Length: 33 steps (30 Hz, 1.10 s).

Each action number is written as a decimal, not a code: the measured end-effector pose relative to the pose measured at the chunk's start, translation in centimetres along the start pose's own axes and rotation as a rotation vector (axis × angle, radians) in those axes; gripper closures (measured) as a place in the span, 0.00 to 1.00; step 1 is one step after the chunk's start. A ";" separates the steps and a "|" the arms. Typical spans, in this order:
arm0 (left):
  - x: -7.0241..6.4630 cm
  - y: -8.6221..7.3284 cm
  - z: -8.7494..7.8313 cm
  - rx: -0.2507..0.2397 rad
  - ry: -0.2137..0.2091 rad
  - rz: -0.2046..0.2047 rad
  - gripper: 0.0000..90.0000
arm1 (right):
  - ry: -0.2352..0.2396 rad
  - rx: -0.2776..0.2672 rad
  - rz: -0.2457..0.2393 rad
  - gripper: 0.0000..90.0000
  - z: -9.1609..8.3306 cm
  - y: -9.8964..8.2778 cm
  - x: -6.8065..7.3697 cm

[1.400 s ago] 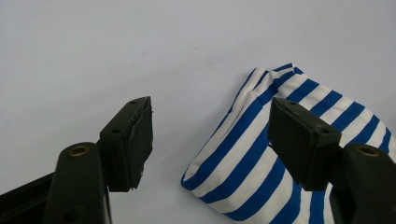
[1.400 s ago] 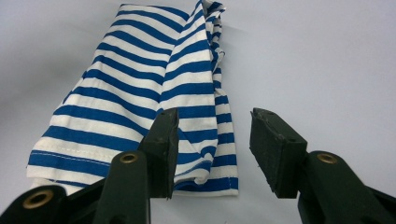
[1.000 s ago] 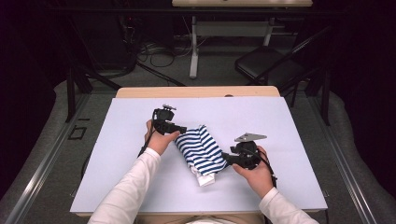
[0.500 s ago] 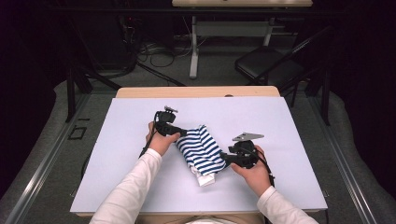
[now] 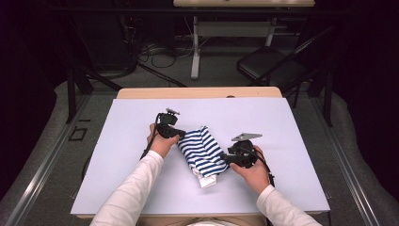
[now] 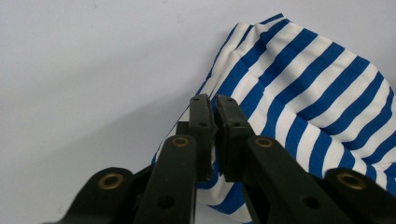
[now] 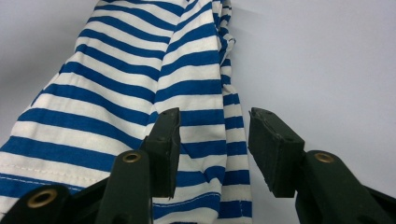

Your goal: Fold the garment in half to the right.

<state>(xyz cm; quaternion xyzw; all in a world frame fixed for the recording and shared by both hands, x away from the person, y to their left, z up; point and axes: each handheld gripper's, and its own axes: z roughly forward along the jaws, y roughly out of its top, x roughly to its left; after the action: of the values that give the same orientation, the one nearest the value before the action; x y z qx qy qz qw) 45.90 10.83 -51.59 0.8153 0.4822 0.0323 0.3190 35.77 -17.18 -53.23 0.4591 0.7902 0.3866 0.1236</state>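
One striped cloth (image 5: pixel 203 153) lies bunched on the bench (image 5: pixel 282 122) between two tongs, its long axis running from the far left corner down to a white hem nearest the person. The left tongs (image 5: pixel 178 136) sit at the cloth's far left edge; their jaws have just been closing and now pinch that edge of the fabric (image 6: pixel 299 88). The right tongs (image 5: pixel 225 159) stand half open at the opposite edge, the fabric (image 7: pixel 140 70) lying under and between the jaws, ungripped. That right edge is the one not yet taken.
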 end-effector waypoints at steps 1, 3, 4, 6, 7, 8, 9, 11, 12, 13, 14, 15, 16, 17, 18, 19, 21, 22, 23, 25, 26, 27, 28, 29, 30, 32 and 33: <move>0.0 0.0 0.0 -0.001 0.001 0.001 0.98 | 0.002 0.004 0.001 0.61 0.0 0.0 0.0; 0.0 -0.1 0.0 -0.002 0.002 -0.001 0.98 | 0.004 0.011 0.002 0.62 -0.1 -0.2 0.0; 0.1 -0.1 0.0 -0.002 0.002 0.001 0.98 | 0.006 0.016 0.003 0.63 -0.1 -0.2 0.0; 0.1 -0.1 0.0 -0.001 0.002 0.004 0.98 | 0.010 0.024 0.003 0.65 -0.1 -0.4 0.0; 0.1 -0.2 0.0 -0.002 0.003 -0.002 0.99 | 0.010 0.035 0.007 0.65 -0.1 -0.5 0.0; 0.1 -0.2 0.0 -0.005 0.002 -0.007 0.99 | 0.007 0.038 0.003 0.66 -0.1 -0.6 0.0; 0.2 -0.2 0.0 -0.008 0.002 -0.007 0.99 | 0.009 0.043 0.006 0.66 -0.2 -0.7 0.0; 0.2 -0.2 0.0 -0.007 0.001 -0.008 0.99 | 0.013 0.050 0.011 0.68 -0.2 -0.9 0.0; 0.2 -0.2 0.0 -0.006 0.001 -0.008 0.99 | 0.011 0.050 0.004 0.69 -0.3 -1.0 0.0; 0.2 -0.2 -0.1 -0.005 0.000 -0.008 0.99 | 0.012 0.052 0.005 0.70 -0.3 -1.1 0.0; 0.2 -0.2 -0.1 -0.005 0.000 -0.006 0.99 | 0.014 0.058 0.007 0.72 -0.3 -1.2 0.0; 0.2 -0.2 -0.1 -0.006 0.001 -0.006 0.99 | 0.015 0.059 0.005 0.74 -0.4 -1.3 0.0; 0.2 -0.2 -0.1 -0.005 0.002 -0.006 0.99 | 0.014 0.059 0.006 0.76 -0.5 -1.4 0.0; 0.2 -0.2 -0.1 -0.007 0.002 -0.005 0.99 | 0.020 0.059 0.004 0.79 -0.5 -1.5 0.0; 0.2 -0.2 -0.1 -0.008 0.002 -0.006 0.99 | 0.023 0.060 0.004 0.82 -0.6 -1.5 0.0; 0.2 -0.2 -0.1 -0.008 0.003 -0.006 0.99 | 0.024 0.056 -0.004 0.86 -0.6 -1.6 0.0; 0.2 -0.2 -0.1 -0.008 0.003 -0.006 0.99 | 0.025 0.067 -0.014 0.95 -0.8 -1.7 0.2; 0.3 -0.2 -0.1 -0.009 0.003 -0.006 0.99 | 0.025 0.066 -0.025 0.97 -0.8 -1.7 0.2; 0.2 -0.2 -0.1 -0.011 0.003 -0.007 0.99 | 0.021 0.065 -0.031 0.98 -0.8 -1.7 0.3; 0.3 -0.2 -0.1 -0.011 0.003 -0.001 0.99 | 0.019 0.064 -0.036 0.99 -0.8 -1.7 0.3; 0.2 -0.2 -0.1 -0.015 0.002 -0.004 0.99 | 0.019 0.061 -0.038 0.99 -0.9 -1.7 0.3; 0.2 -0.2 -0.2 -0.017 0.001 -0.007 0.99 | 0.017 0.059 -0.039 0.99 -0.9 -1.7 0.3; 0.2 -0.2 -0.2 -0.020 0.003 -0.005 0.99 | 0.013 0.058 -0.038 0.99 -0.9 -1.7 0.2; 0.3 -0.2 -0.3 -0.023 0.002 -0.008 0.99 | 0.013 0.056 -0.036 1.00 -0.9 -1.7 0.2; 0.3 -0.2 -0.3 -0.026 -0.001 -0.011 0.99 | 0.013 0.059 -0.038 1.00 -1.0 -1.7 0.2; 0.3 -0.1 -0.3 -0.032 0.003 -0.013 0.99 | 0.007 0.062 -0.046 1.00 -1.0 -1.7 0.2; 0.3 -0.1 -0.2 -0.034 0.003 -0.013 0.99 | -0.002 0.065 -0.051 1.00 -1.0 -1.7 0.2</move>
<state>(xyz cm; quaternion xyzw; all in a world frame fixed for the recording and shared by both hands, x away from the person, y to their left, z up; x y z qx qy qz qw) 45.88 11.21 -51.54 0.8066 0.4874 0.0396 0.3321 34.02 -18.00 -53.81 0.4430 0.8137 0.3570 0.1191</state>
